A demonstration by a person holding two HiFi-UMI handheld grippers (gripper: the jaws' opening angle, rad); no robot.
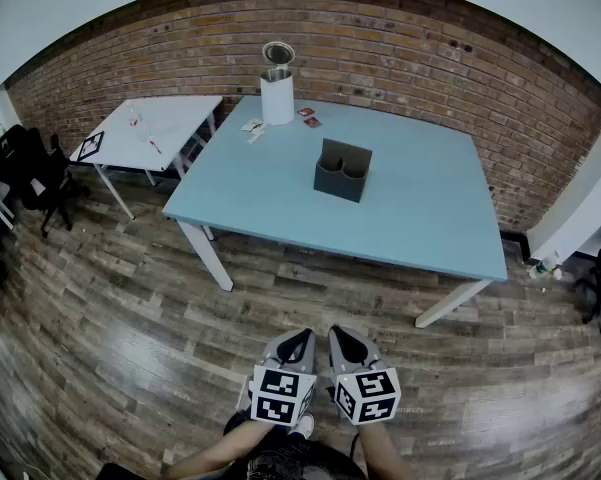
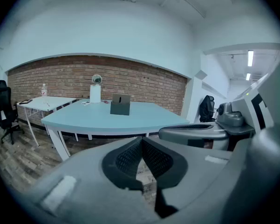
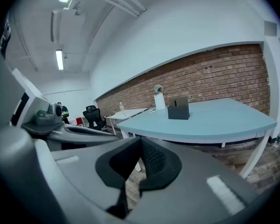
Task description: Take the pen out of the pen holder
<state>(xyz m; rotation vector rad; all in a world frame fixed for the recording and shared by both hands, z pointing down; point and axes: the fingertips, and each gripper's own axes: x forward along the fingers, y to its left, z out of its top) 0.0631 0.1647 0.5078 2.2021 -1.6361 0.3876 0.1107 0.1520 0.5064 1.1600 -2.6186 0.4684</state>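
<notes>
A dark grey pen holder (image 1: pixel 342 171) stands near the middle of the light blue table (image 1: pixel 420 218); no pen shows in it from here. It appears small and far off in the left gripper view (image 2: pixel 120 105) and the right gripper view (image 3: pixel 179 110). Both grippers are held low over the wooden floor, well short of the table's front edge. My left gripper (image 1: pixel 298 340) (image 2: pixel 140 141) and my right gripper (image 1: pixel 346 338) (image 3: pixel 140 141) sit side by side. Each has its jaws together, with nothing between them.
A white cylinder (image 1: pixel 277 96) with a round mirror on top stands at the table's back edge, with small items (image 1: pixel 308 117) beside it. A white side table (image 1: pixel 145 128) stands to the left, with a black chair (image 1: pixel 30 168) beyond it. A brick wall runs behind.
</notes>
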